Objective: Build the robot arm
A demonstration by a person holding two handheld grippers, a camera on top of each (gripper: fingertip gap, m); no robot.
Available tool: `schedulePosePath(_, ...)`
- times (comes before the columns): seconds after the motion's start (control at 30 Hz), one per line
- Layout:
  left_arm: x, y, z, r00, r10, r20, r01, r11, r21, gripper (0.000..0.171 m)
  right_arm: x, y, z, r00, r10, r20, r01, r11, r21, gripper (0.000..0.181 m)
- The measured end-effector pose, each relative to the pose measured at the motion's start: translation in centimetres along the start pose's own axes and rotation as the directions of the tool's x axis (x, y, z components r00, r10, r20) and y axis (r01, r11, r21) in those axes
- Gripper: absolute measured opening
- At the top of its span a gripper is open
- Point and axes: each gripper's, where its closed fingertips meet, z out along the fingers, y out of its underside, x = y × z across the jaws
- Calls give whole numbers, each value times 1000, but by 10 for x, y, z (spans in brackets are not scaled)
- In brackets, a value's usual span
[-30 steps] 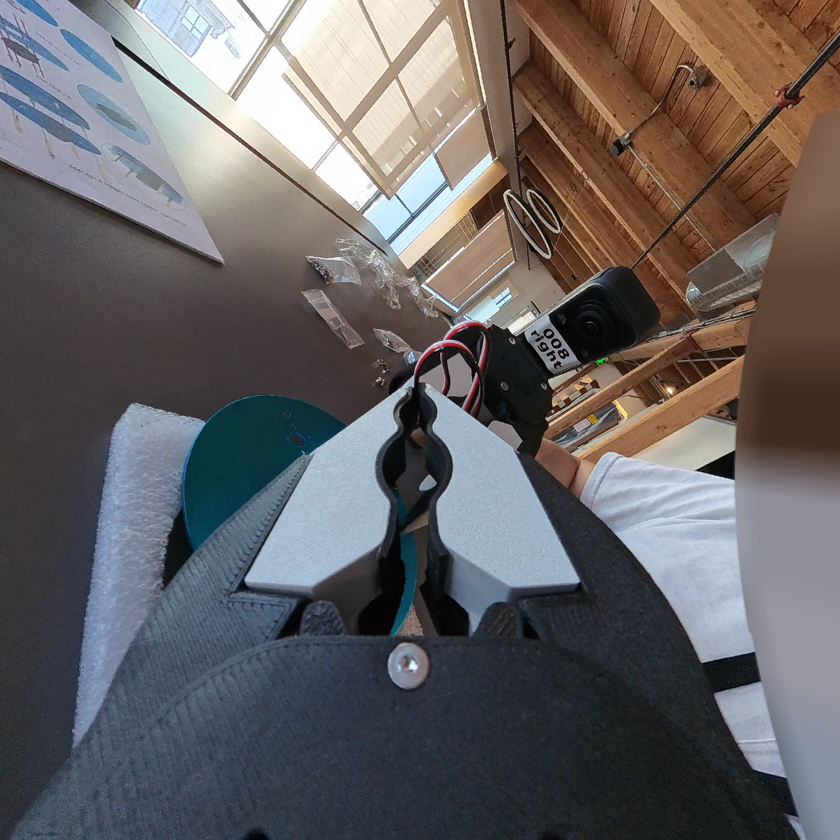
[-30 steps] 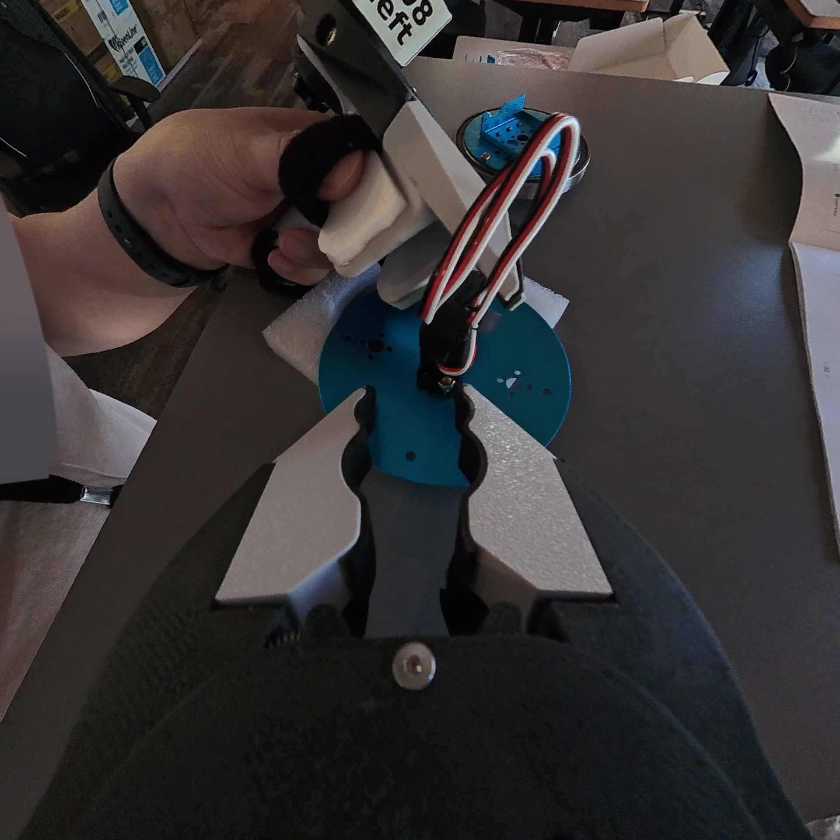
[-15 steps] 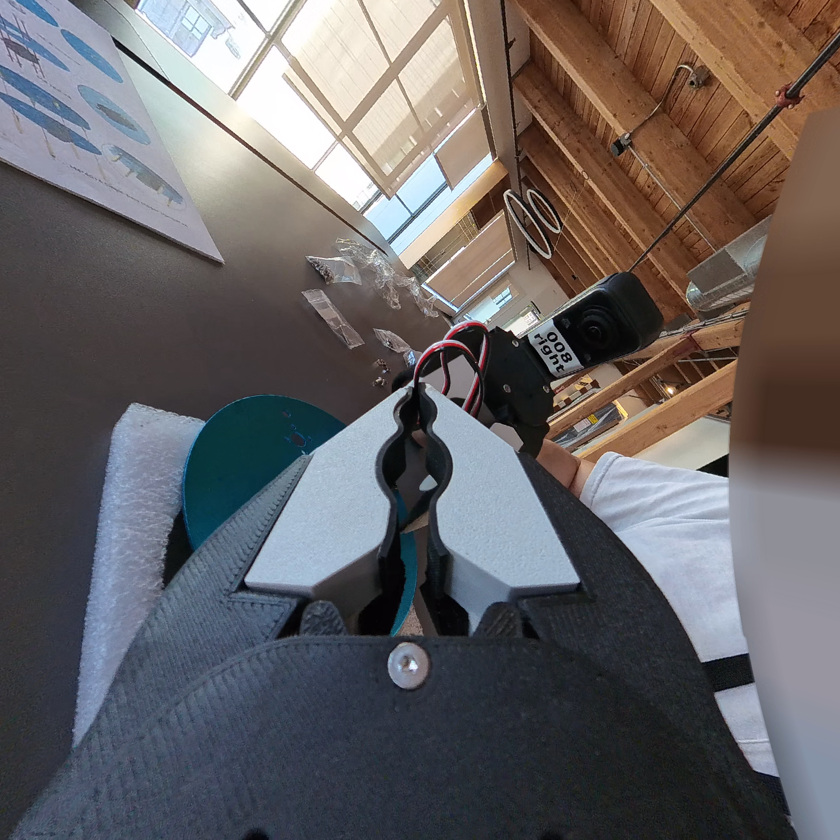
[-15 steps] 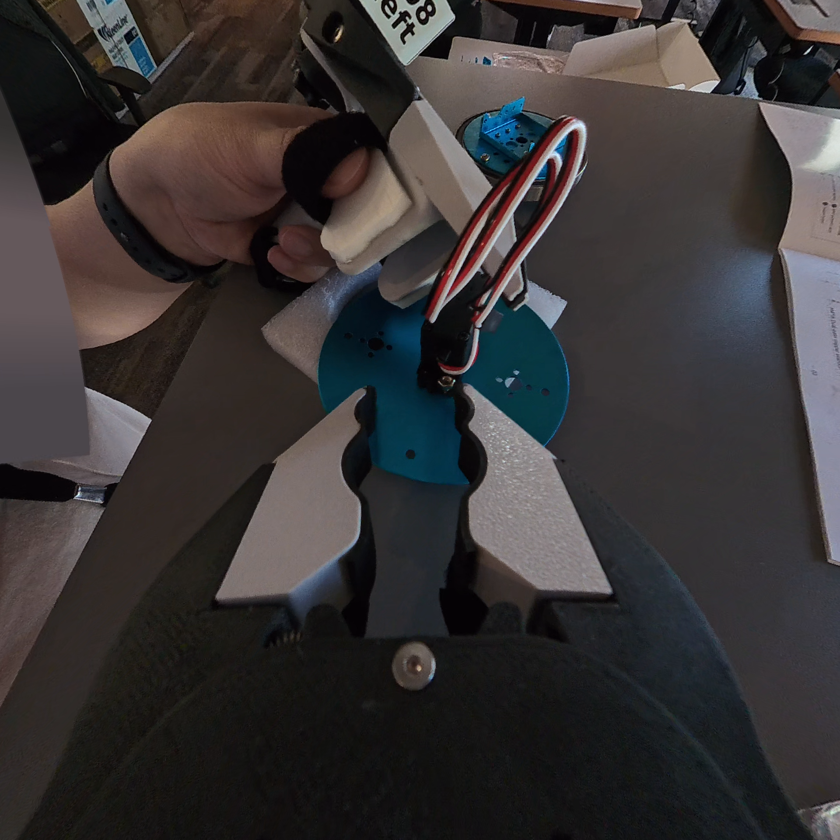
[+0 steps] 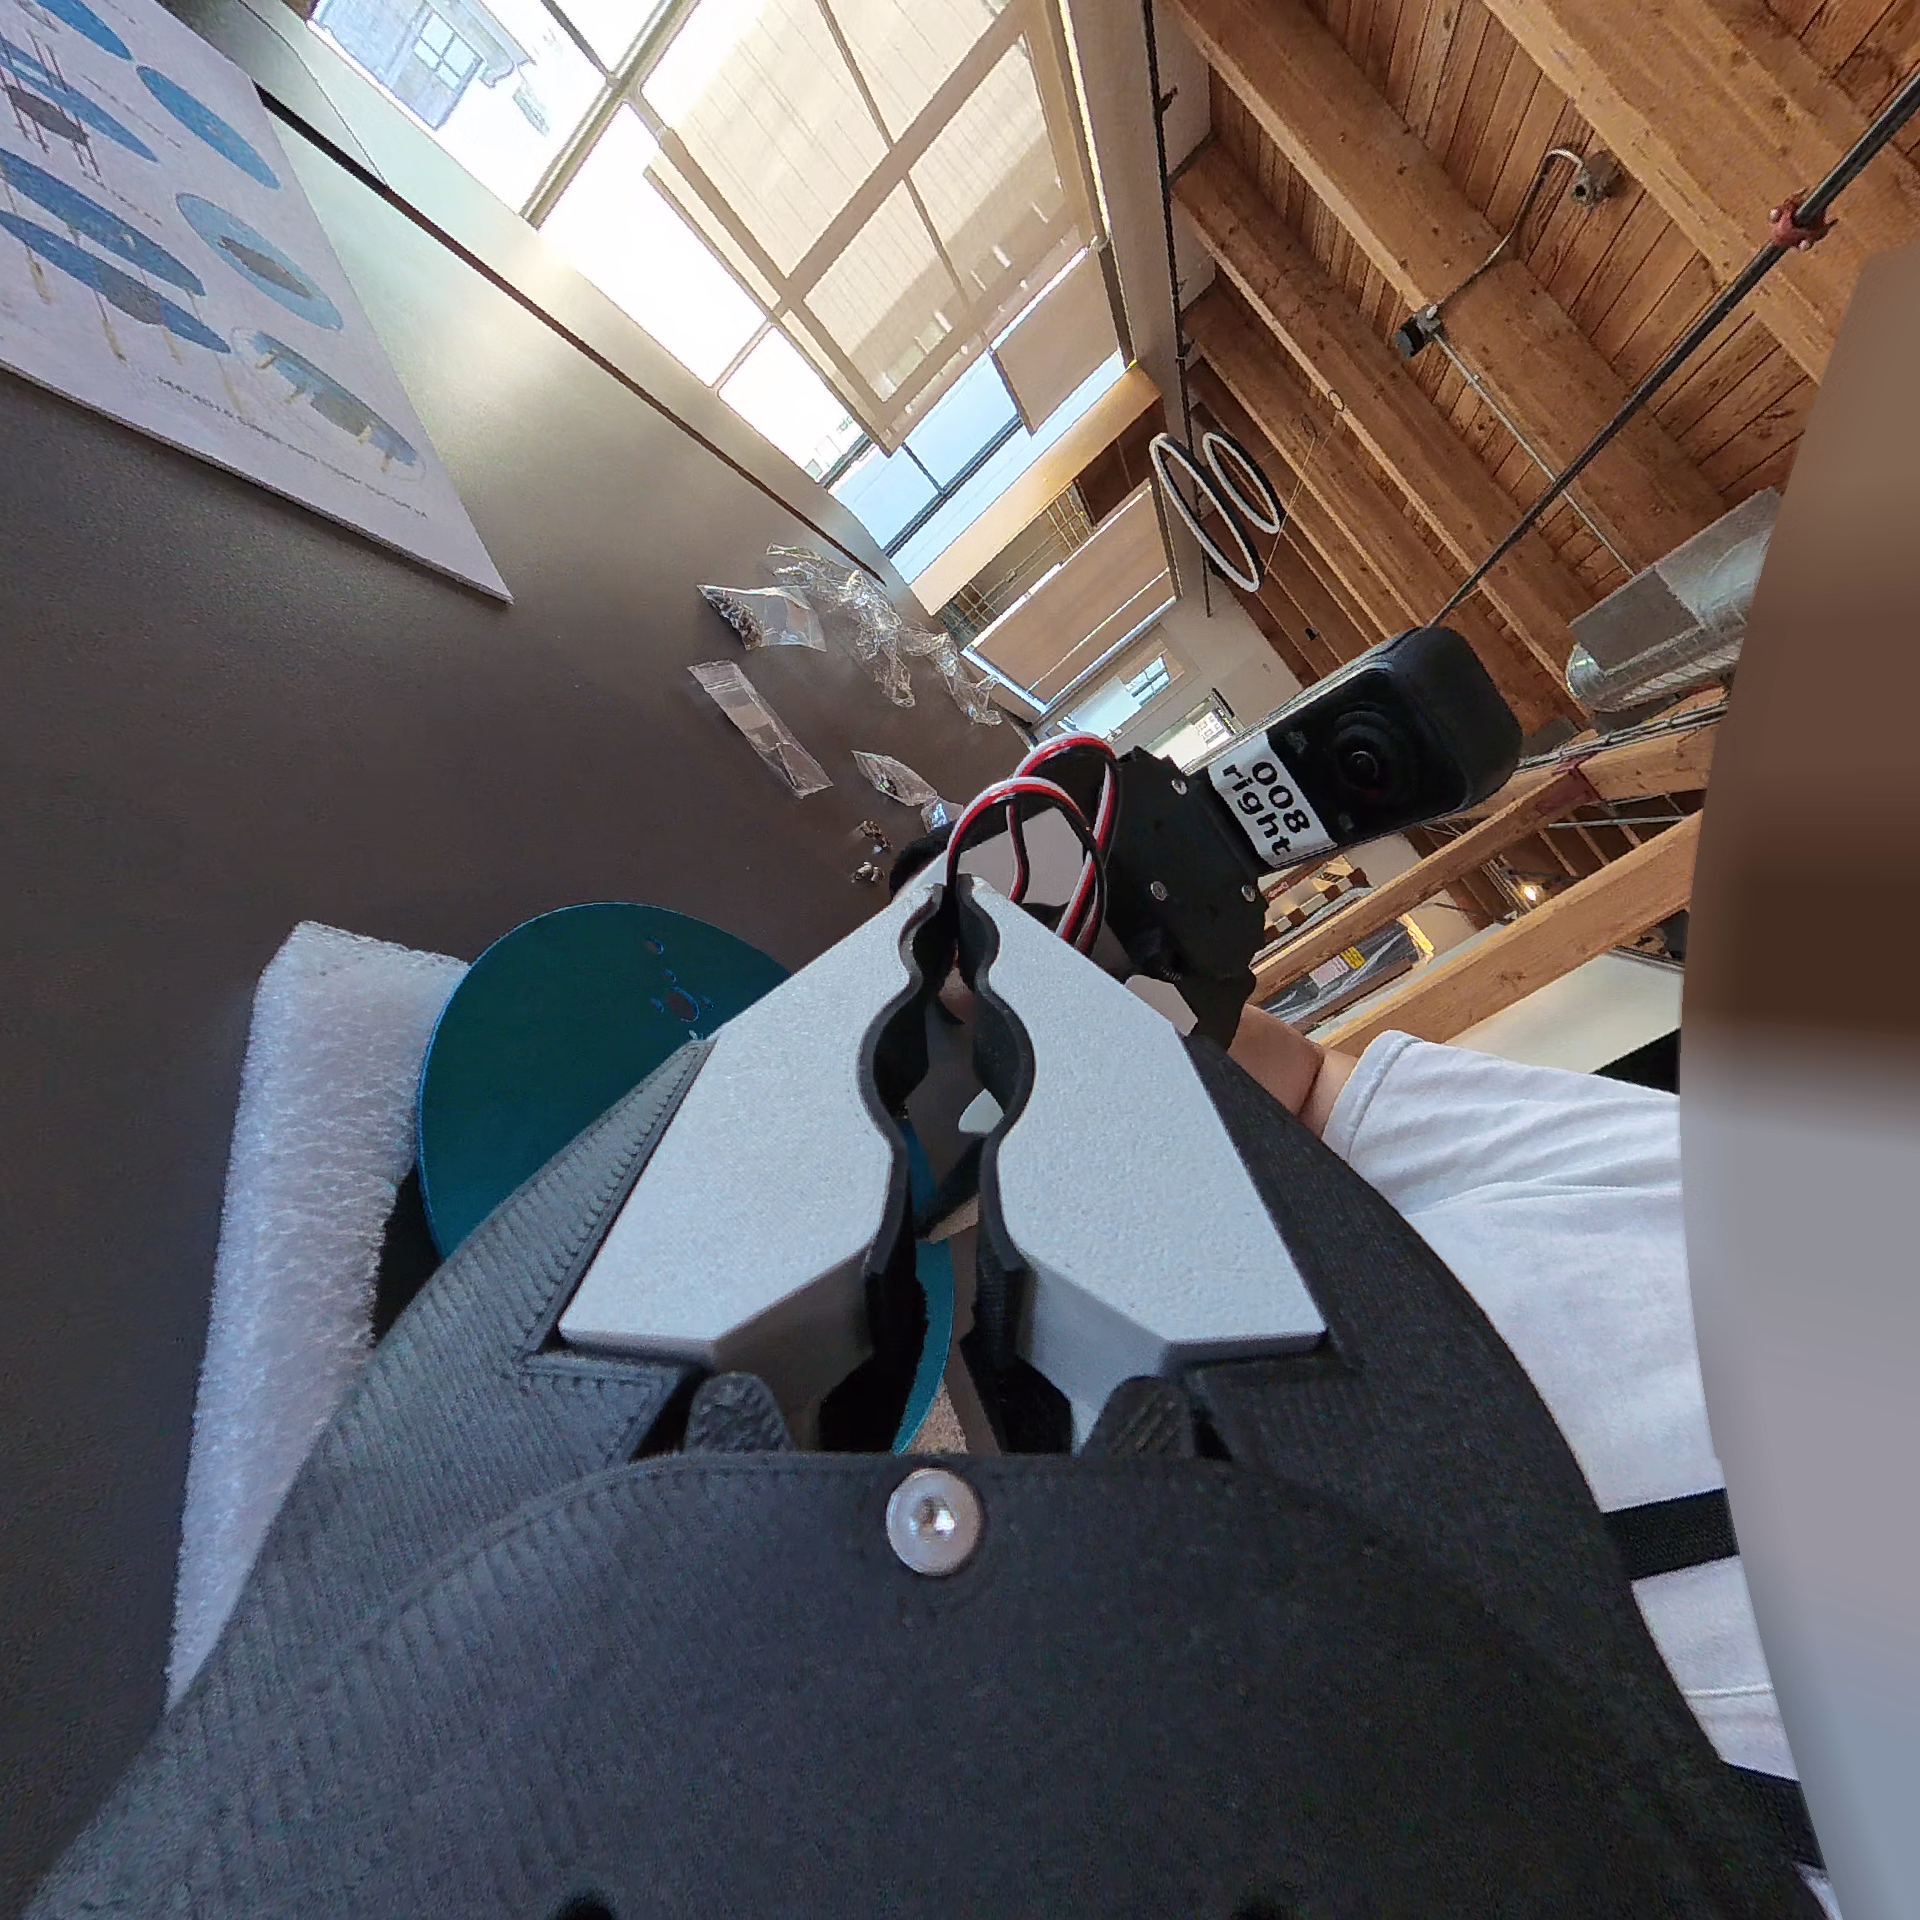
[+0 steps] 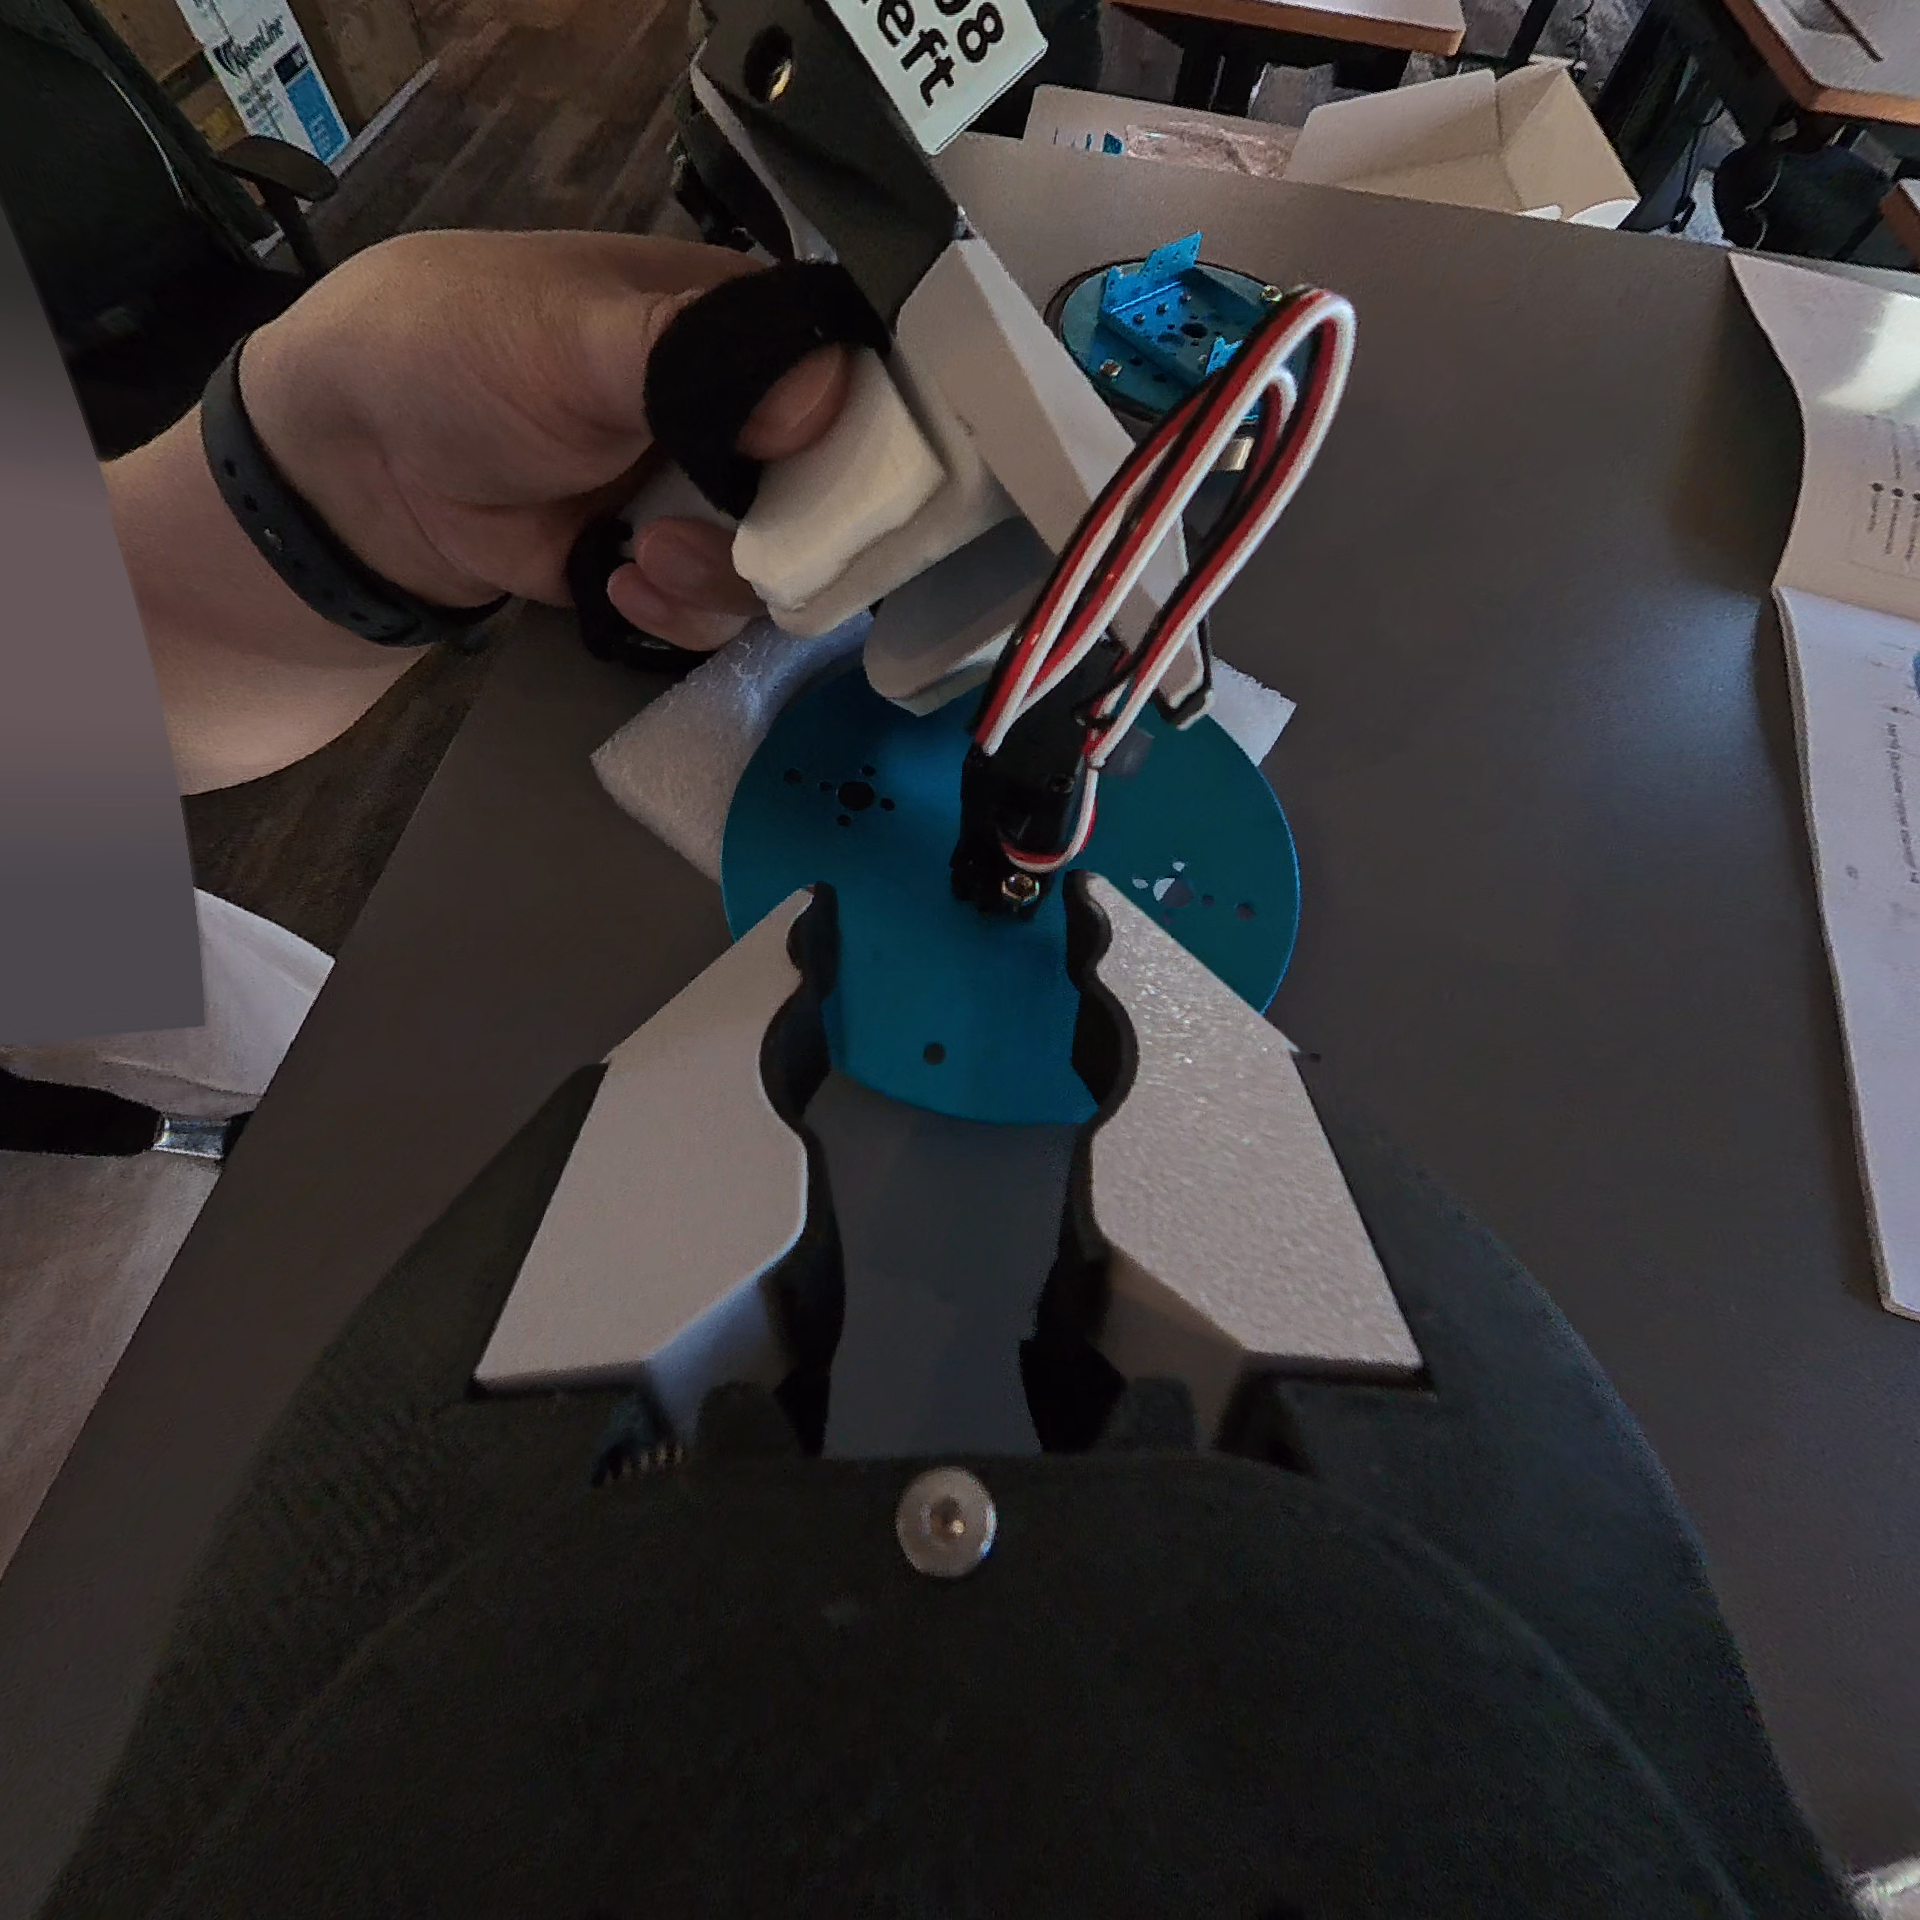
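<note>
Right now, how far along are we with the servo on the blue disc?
Done: blue disc lies on the foam pad. In hand: left tongs grip the wired servo upright on the disc; right tongs open, empty, at its near edge. Left: fastening unclear.

Blue disc: lower half hidden behind left gripper body; edge glimpsed through finger gap.
White foam sheet: mostly covered by disc; corners showing at 10 and 2 o'clock.
Black servo: contact with left gripper's fingertips not discernible; closed jaw tips overlap wire loop.
Small plastic bags: contents too small to identify.
Printed sheet: cut off at 10 o'clock edge.
Paper pages: cut off at 3 o'clock.
Round blue assembly: partly behind left gripper.
</note>
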Motion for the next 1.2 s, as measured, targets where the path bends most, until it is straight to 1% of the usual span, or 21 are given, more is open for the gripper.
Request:
schedulePosePath(0.1, 0, 0, 0, 1000, 0, 1, 0, 1000, 0, 0, -5, 3, 0, 1000, 2, 24, -2, 1000, -15, 43)
schedulePosePath(0.17, 0, 0, 0, 1000, 0, 1, 0, 1000, 0, 0, -6, 1, -4, 1000, -4, 16, 4, 1000, 1, 35)
schedulePosePath(0.23, 0, 0, 0, 1000, 0, 2, 0, 1000, 1, 0, -4, 0, -6, 1000, 2, 10, -2, 1000, 13, 35)
schedulePosePath(0.3, 0, 0, 0, 1000, -1, 2, 1, 1000, 1, 0, -1, -1, -4, 1000, 11, 6, -11, 1000, 16, 38)
schedulePosePath(0.33, 0, 0, 0, 1000, -1, 1, 1, 1000, 0, 0, 0, 0, -2, 1000, 16, 4, -16, 1000, 11, 44)
schedulePosePath(0.4, 0, 0, 0, 1000, -2, 1, 2, 1000, 1, 0, -2, 1, 1, 1000, 20, 23, -20, 1000, -9, 48)
schedulePosePath(0.43, 0, 0, 0, 1000, -2, 1, 2, 1000, 1, 0, -3, 1, 1, 1000, 20, 24, -19, 1000, -10, 47)
schedulePosePath(0.5, 0, 0, 0, 1000, -2, 1, 2, 1000, 1, 0, -7, 1, -2, 999, 15, 36, -15, 1000, -5, 38)
schedulePosePath(0.53, 0, 0, 0, 1000, -3, 1, 3, 1000, 1, 0, -8, 2, -4, 999, 10, 42, -10, 1000, -4, 28)
schedulePosePath(0.57, 0, 0, 0, 1000, -3, 1, 3, 1000, 1, 0, -8, 1, -5, 999, 9, 40, -9, 1000, 0, 26)
schedulePosePath(0.63, 0, 0, 0, 1000, -3, 1, 3, 1000, 1, 0, -5, 0, -5, 999, 16, 31, -16, 1000, 9, 27)
schedulePosePath(0.73, 0, 0, 0, 1000, -4, 0, 4, 1000, 0, 0, -1, -2, -2, 1000, 24, 19, -24, 999, 21, 42)
schedulePosePath(0.77, 0, 0, 0, 1000, -4, 0, 4, 1000, 0, 0, -1, -2, -1, 999, 21, 24, -21, 1000, 13, 44)
schedulePosePath(0.83, 0, 0, 0, 1000, -4, 0, 4, 1000, 1, 0, -4, 0, 0, 1000, 10, 28, -10, 1000, -3, 43)
schedulePosePath(0.93, 0, 0, 0, 1000, -3, 1, 3, 1000, 1, 0, -9, 1, -4, 999, 3, 50, -3, 1000, -2, 25)
schedulePosePath(1.0, 0, 0, 0, 1000, -3, 1, 3, 1000, 1, 0, -6, -1, -4, 999, 3, 34, -4, 1000, 8, 27)
schedulePosePath(1.07, 0, 0, 0, 1000, -2, 1, 2, 1000, 1, 0, -2, -1, -1, 1000, 0, 18, 0, 1000, 7, 38)
schedulePosePath(1.13, 0, 0, 0, 1000, -2, 1, 2, 1000, 3, 0, -3, 0, 1, 1000, 6, 28, -5, 1000, -8, 42)
schedulePosePath(1.2, 0, 0, 0, 1000, -2, 1, 2, 1000, 2, 0, -6, 3, 0, 999, 15, 36, -14, 1000, -20, 40)
